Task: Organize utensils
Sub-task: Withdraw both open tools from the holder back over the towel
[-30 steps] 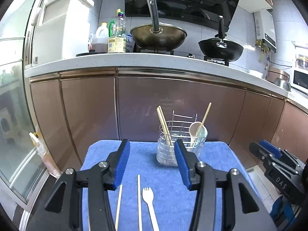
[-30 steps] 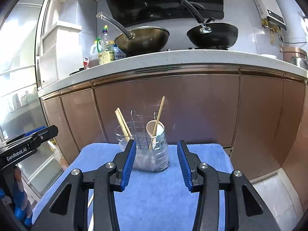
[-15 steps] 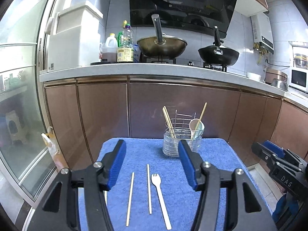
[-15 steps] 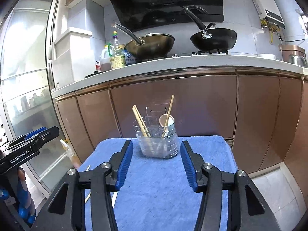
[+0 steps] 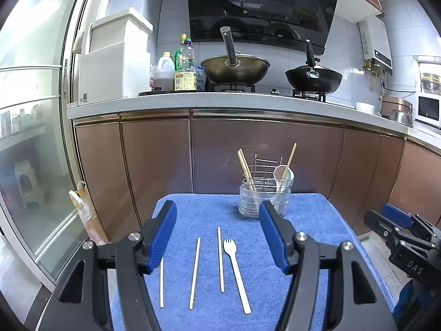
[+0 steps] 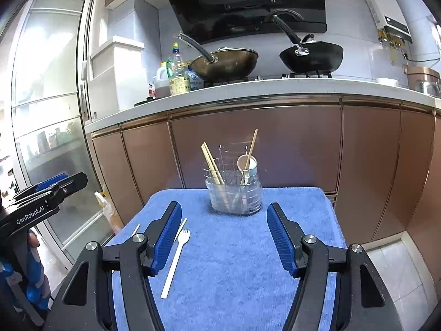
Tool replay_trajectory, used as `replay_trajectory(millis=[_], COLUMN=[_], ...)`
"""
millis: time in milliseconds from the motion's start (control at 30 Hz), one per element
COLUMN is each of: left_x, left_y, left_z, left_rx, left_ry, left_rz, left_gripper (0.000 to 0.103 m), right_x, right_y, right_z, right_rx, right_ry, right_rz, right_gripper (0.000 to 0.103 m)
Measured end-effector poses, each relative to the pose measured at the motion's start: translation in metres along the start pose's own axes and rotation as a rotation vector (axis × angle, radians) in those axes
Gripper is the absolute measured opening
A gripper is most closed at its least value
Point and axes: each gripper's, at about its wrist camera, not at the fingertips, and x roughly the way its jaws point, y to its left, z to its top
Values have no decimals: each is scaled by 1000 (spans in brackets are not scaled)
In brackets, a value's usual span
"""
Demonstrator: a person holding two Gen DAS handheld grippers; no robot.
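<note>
The left claw (image 5: pixel 217 237) stands wide with nothing between its blue pads (image 5: pixel 162 237), and its jaws have just been opening; the right claw (image 6: pixel 224 238) is wide as well and holds nothing, its jaws also just opening; both hover above a desk covered with a blue towel (image 5: pixel 317 220). On the towel, near the left claw, lie three loose chopsticks (image 5: pixel 194 273) side by side, slightly apart from each other; just right of them lies a white fork (image 5: pixel 237 273), tines pointing away from the camera. At the far edge of the towel stands a clear utensil holder (image 6: pixel 234 195), upright; inside it lean two chopsticks on the left, one chopstick on the right and a pale spoon (image 6: pixel 244 162). Behind it are brown cabinet doors (image 6: pixel 289 143); above them, two woks (image 5: pixel 235 67) on the stove.
</note>
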Motion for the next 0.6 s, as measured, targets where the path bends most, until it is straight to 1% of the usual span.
replay_trajectory(millis=[233,600], left_x=[-7,-7], left_y=[-3,-6], left_z=[-2,-4], left_rx=[8,-4], left_ry=[-6,0], left_rz=[6,-8], left_gripper=[60,60], right_x=[-7,-13], right_y=[-2,-6], right_z=[-4,-7], right_rx=[11,12], right_ry=[-2,9], right_rz=[5,-6], right_gripper=[64,64])
